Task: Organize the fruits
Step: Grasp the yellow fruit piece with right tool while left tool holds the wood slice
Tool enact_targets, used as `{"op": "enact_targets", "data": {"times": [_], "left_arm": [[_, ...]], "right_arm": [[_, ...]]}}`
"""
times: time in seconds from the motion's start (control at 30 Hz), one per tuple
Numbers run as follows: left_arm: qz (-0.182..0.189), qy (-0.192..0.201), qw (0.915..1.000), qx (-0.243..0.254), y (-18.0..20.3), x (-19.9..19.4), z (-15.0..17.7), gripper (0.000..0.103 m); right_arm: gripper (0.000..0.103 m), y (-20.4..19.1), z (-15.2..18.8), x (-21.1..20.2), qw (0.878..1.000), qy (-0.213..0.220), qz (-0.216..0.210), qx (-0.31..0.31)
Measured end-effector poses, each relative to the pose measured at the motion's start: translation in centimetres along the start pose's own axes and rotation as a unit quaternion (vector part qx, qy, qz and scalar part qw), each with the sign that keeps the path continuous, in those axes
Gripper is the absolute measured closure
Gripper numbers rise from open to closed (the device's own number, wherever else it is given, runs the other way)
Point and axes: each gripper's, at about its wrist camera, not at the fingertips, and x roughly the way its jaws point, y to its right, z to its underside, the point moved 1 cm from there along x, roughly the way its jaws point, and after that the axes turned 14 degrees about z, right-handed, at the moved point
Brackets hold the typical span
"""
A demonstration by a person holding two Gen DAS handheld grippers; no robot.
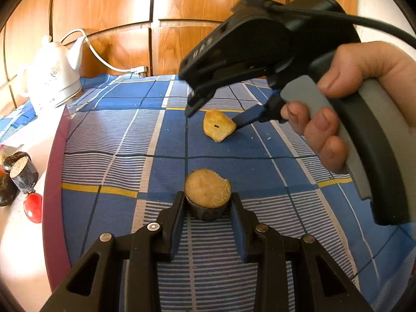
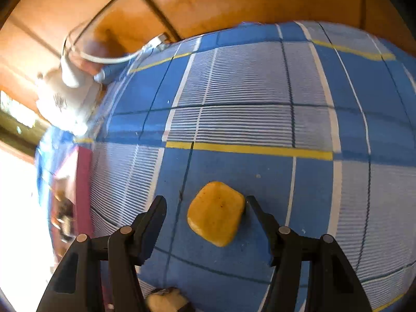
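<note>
My left gripper (image 1: pixel 208 196) is shut on a round fruit piece (image 1: pixel 208 188) with a tan cut face and a dark skin, low over the blue checked cloth (image 1: pixel 117 171). Farther back, a yellow fruit chunk (image 1: pixel 218 126) lies on the cloth. A hand (image 1: pixel 338 119) holds my right gripper (image 1: pixel 213 118), which points steeply down with one finger on each side of that chunk. In the right wrist view the yellow chunk (image 2: pixel 215 213) sits between the fingers of the right gripper (image 2: pixel 205 200). The right finger (image 2: pixel 256 208) is close beside it and the left one stands apart.
A white board with a maroon edge (image 1: pixel 52 182) lies at the left, with dark-skinned fruit pieces (image 1: pixel 23 174) and a red one (image 1: pixel 33 208) on it. A white kettle (image 1: pixel 52 78) with its cord (image 1: pixel 104 59) stands at the back left. Wooden cabinet doors (image 1: pixel 109 13) close off the back.
</note>
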Motion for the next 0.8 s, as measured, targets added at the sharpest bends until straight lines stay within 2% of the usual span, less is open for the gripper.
{"op": "enact_targets", "data": {"times": [0.03,0.1,0.2,0.33,0.47,0.53,0.8], "left_arm": [[0.000,0.000,1.0000,0.000,0.0,0.0,0.0,0.070],[0.001,0.000,1.0000,-0.001,0.0,0.0,0.0,0.070],[0.001,0.000,1.0000,-0.001,0.0,0.0,0.0,0.070],[0.001,0.000,1.0000,0.000,0.0,0.0,-0.1,0.070],[0.000,0.000,1.0000,0.002,0.0,-0.1,0.0,0.070],[-0.002,-0.001,1.0000,0.003,0.1,-0.1,0.0,0.070],[-0.010,-0.004,0.9999,0.010,0.4,-0.1,0.1,0.069]], "right_arm": [[0.063,-0.4,0.1,-0.1,0.999,0.003,0.023,-0.024],[0.067,-0.9,0.4,-0.5,0.998,0.000,0.023,-0.059],[0.068,-0.5,1.2,-1.9,0.990,0.018,0.069,-0.119],[0.068,1.7,3.3,-3.2,0.982,0.015,0.082,-0.167],[0.068,3.9,4.8,-3.1,0.982,0.012,0.082,-0.170],[0.069,4.5,4.9,-2.8,0.984,0.015,0.067,-0.164],[0.073,4.2,4.9,-2.3,0.983,0.006,0.051,-0.178]]}}
